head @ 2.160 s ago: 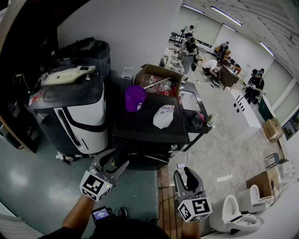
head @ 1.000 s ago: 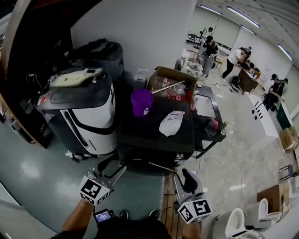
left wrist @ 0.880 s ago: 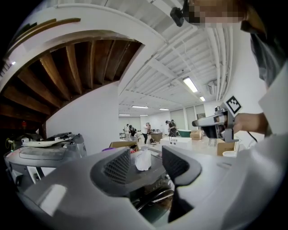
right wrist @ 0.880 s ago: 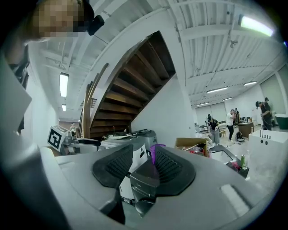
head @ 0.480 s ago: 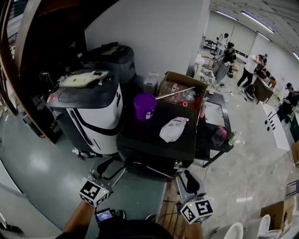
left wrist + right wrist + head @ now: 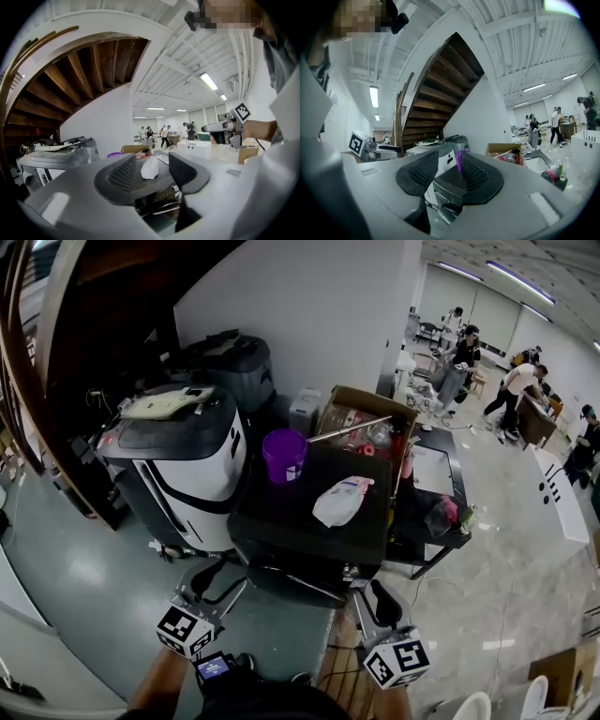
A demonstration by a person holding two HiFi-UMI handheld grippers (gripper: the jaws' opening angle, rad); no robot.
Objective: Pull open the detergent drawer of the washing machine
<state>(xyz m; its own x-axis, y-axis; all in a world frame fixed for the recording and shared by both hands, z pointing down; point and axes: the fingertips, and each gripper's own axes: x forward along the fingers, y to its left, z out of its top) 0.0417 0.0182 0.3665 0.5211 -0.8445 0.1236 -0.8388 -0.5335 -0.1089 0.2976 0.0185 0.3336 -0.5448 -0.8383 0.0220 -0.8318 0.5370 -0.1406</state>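
Washing machine (image 6: 281,521) ahead, left claw (image 6: 151,177) apart, white bag (image 6: 149,167) beyond, right claw (image 6: 449,176) apart, purple cup (image 6: 459,159) beyond

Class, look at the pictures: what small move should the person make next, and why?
Probably ease the left hand-held gripper forward toward the front of the black box-shaped washing machine: it and the right hand-held gripper hang short of it, jaws apart and empty, touching nothing.

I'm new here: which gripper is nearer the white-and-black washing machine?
Left. The left gripper hovers just before the washing machine; the right gripper is farther right, facing the black table.
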